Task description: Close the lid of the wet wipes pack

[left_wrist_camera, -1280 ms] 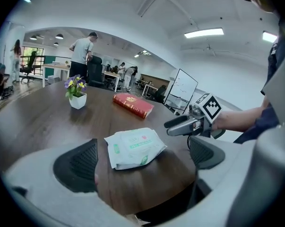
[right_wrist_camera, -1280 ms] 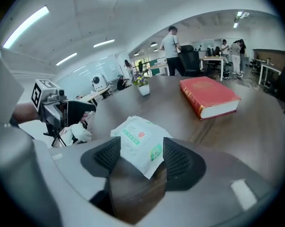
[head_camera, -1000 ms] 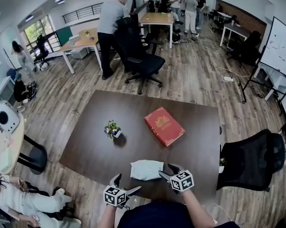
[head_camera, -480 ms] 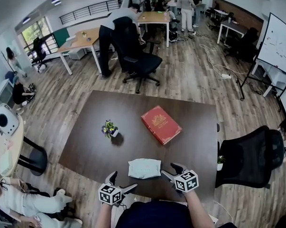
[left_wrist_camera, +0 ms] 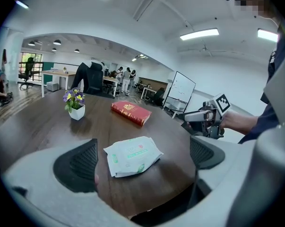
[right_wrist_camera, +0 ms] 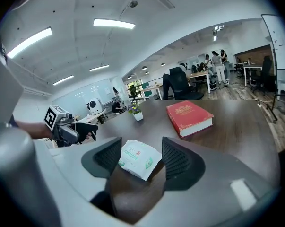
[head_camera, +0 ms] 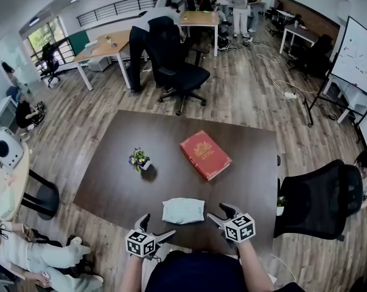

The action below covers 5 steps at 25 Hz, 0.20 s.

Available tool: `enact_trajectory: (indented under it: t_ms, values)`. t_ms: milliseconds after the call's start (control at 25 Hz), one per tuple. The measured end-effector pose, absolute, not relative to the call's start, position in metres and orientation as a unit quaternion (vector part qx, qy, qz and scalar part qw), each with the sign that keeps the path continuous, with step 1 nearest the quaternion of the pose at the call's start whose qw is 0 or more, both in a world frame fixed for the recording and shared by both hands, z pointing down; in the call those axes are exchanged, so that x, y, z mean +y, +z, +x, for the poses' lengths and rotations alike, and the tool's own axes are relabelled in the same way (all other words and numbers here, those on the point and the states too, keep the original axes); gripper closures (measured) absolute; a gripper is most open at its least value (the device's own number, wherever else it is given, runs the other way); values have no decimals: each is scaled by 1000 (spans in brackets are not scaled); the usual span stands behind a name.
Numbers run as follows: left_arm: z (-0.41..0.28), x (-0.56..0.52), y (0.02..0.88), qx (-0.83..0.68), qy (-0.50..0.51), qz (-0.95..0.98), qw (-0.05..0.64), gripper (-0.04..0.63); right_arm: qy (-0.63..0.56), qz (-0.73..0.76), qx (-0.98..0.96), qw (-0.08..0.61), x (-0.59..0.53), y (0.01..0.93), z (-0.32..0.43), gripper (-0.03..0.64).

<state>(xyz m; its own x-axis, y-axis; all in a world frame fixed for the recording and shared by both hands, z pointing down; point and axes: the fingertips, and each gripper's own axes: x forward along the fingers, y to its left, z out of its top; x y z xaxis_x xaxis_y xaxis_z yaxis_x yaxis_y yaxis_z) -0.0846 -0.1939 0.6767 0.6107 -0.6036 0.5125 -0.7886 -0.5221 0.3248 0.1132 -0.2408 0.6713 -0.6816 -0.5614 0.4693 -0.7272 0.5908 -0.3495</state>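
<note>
Got the pack (head_camera: 183,211) lying flat on the table (head_camera: 119,193) near the front edge (book (head_camera: 205,154) and flower pot (head_camera: 139,160) sit further back). Holding the left gripper (head_camera: 159,226) wide open and empty just left of it, and the right gripper (head_camera: 218,214) partly open, also empty, just right of it.

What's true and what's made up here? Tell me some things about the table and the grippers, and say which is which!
1. The wet wipes pack lies flat on the table. True.
2. The red book sits on top of the pack. False: it lies on its own, farther back on the table.
3. The left gripper is squeezing the pack. False: it is open and clear of the pack.
4. A little flower pot stands on the table. True.
5. The right gripper is open and holds nothing. True.
</note>
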Motion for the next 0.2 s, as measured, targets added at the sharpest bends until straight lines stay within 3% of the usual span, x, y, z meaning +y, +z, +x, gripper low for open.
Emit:
enact_trajectory:
  t_ms: [200]
  values:
    - [-81,-197,673,-409,170,855,269,-3,259,361,-880,165,-241,669,116,313]
